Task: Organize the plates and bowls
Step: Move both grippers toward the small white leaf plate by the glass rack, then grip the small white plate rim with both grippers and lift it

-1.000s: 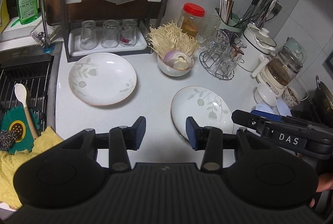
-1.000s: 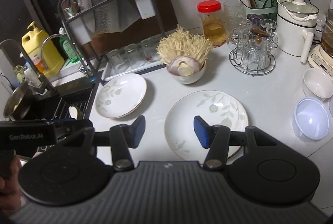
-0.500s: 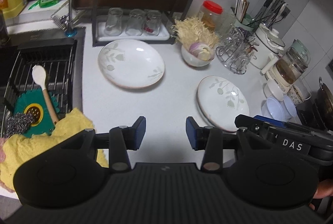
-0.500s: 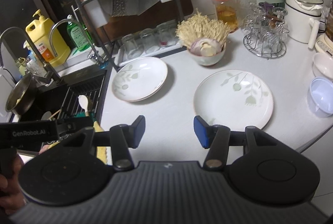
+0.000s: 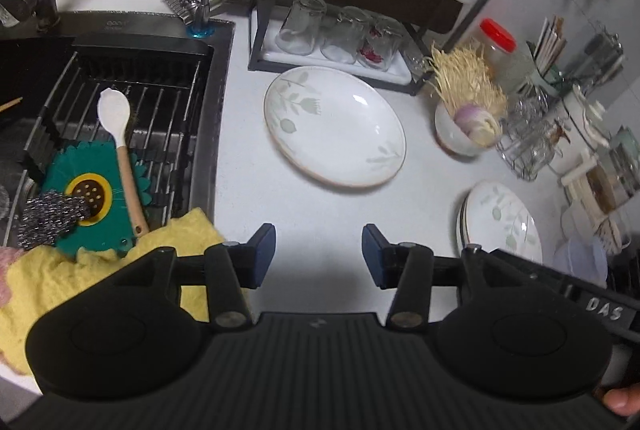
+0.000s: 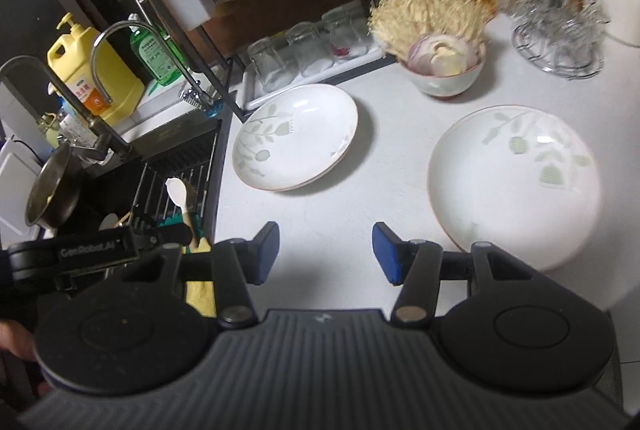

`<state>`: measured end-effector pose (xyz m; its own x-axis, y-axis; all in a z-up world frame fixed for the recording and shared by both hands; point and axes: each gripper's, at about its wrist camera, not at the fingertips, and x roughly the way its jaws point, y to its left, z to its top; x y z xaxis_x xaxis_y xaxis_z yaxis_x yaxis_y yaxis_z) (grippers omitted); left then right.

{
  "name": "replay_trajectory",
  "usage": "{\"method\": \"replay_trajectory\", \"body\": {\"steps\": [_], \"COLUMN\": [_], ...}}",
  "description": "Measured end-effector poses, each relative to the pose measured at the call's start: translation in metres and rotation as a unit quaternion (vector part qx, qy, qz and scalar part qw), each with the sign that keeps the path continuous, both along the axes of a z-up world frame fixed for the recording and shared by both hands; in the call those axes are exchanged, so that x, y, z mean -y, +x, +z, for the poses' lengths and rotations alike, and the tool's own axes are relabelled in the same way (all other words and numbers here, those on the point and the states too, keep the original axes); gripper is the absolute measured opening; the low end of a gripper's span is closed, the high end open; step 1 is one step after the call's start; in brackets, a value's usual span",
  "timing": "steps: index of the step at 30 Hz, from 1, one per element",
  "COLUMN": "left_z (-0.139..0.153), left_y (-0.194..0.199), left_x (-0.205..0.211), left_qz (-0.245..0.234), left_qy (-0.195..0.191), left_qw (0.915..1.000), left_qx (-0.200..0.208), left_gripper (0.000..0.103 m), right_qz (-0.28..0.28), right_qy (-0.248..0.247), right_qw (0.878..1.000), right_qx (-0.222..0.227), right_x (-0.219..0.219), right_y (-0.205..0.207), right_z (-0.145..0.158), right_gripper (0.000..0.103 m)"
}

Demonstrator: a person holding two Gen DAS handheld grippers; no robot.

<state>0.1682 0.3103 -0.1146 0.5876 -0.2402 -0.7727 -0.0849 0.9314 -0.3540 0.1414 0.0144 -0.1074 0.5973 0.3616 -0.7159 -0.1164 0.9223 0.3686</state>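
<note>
Both grippers drawn back from plates | left gripper (image 5: 319, 254), right gripper (image 6: 325, 253): jaws wide apart, empty | glossy round leaf-print plate (image 5: 334, 126) on matte white counter (image 5: 320, 206) just right of sink (image 5: 116, 118); second plate (image 6: 514, 182) further right.

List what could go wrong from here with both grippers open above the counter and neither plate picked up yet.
1. The right-hand plate lies close to the counter's front edge, so a glancing contact from the right gripper might push it off.
2. The other plate lies beside the upturned glasses and the bowl of onion; a wide swing by the left gripper could knock them.
</note>
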Motion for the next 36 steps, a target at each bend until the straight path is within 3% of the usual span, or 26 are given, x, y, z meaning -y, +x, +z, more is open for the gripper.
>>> {"method": "replay_trajectory", "body": {"steps": [7,19,22,29,36], "left_z": [-0.026,-0.076,-0.078,-0.095,-0.101], "left_y": [0.056,0.129,0.141,0.172,0.197], "left_x": [-0.005,-0.021,-0.014,-0.005,-0.006], "left_qz": [0.006,0.02,0.004,0.0,-0.006], "left_qy": [0.032,0.028,0.048,0.048,0.044], "left_qw": [0.9994,0.999,0.9988,0.9983,0.9979], "left_qx": [-0.008,-0.027,-0.013,-0.033,-0.048], "left_gripper": [0.055,0.055,0.055,0.055,0.053], "right_qz": [0.011,0.009,0.004,0.008,0.015], "right_qy": [0.008,0.001,-0.009,-0.011,-0.005], "right_qw": [1.0,1.0,1.0,1.0,1.0], "right_qx": [-0.005,-0.005,-0.008,-0.021,-0.024], "right_x": [-0.012,-0.027,-0.028,-0.034,-0.037], "right_y": [0.065,0.164,0.181,0.201,0.208], "right_z": [-0.029,-0.077,-0.087,-0.103,-0.109], "right_gripper": [0.055,0.054,0.054,0.054,0.036]}}
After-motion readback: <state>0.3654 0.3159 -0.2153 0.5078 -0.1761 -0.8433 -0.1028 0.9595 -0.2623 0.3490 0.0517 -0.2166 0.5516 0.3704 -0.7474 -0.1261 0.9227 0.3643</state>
